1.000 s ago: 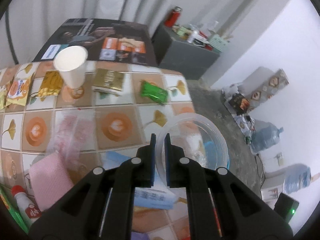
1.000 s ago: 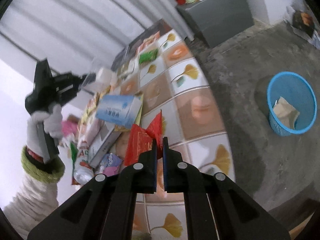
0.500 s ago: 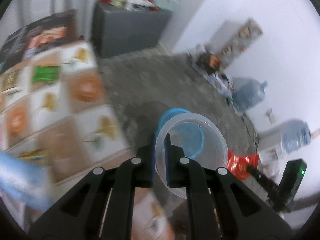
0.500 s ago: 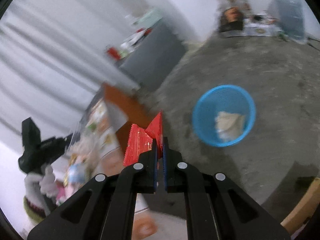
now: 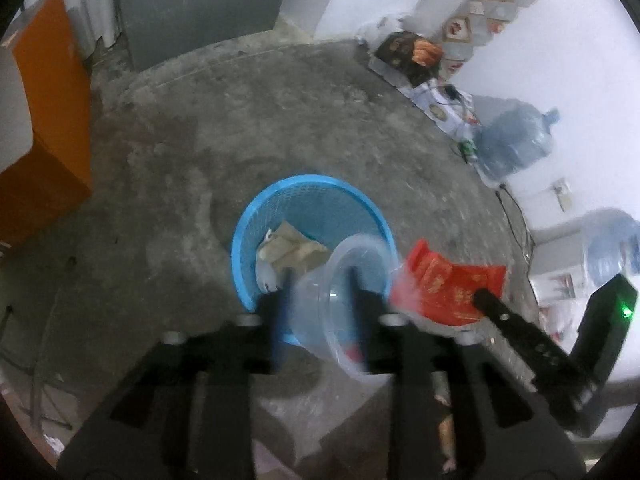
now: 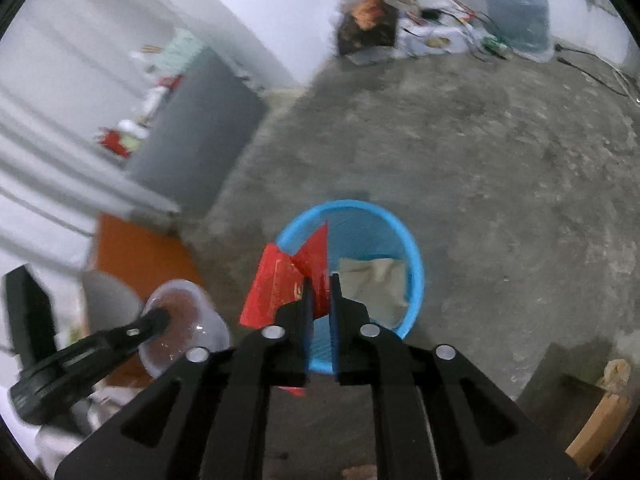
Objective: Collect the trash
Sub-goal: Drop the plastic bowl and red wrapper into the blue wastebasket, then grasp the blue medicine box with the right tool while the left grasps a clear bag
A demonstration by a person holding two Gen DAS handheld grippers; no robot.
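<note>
Both grippers' jaws are opening above the blue basket [image 5: 244, 240]: left gripper [image 5: 318, 280] releasing a clear plastic cup [image 5: 340, 304], right gripper [image 6: 320, 284] a crumpled red wrapper [image 6: 280, 284].

Clear plastic cup [image 5: 344, 300] hides part of blue basket's rim [image 5: 256, 216].

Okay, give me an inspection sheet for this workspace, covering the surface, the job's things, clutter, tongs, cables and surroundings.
Surface: bare, stained concrete floor.
Job's things: blue basket on the floor, crumpled paper inside; clear plastic cup; red wrapper.
Clutter: dark box and papers by the wall.
Tongs: left tongs opening, cup between the jaws; right tongs opening, wrapper between the jaws; both over the basket.
Cables: black cord along the wall.
Surroundings: two water jugs, grey cabinet, orange board, white walls.
</note>
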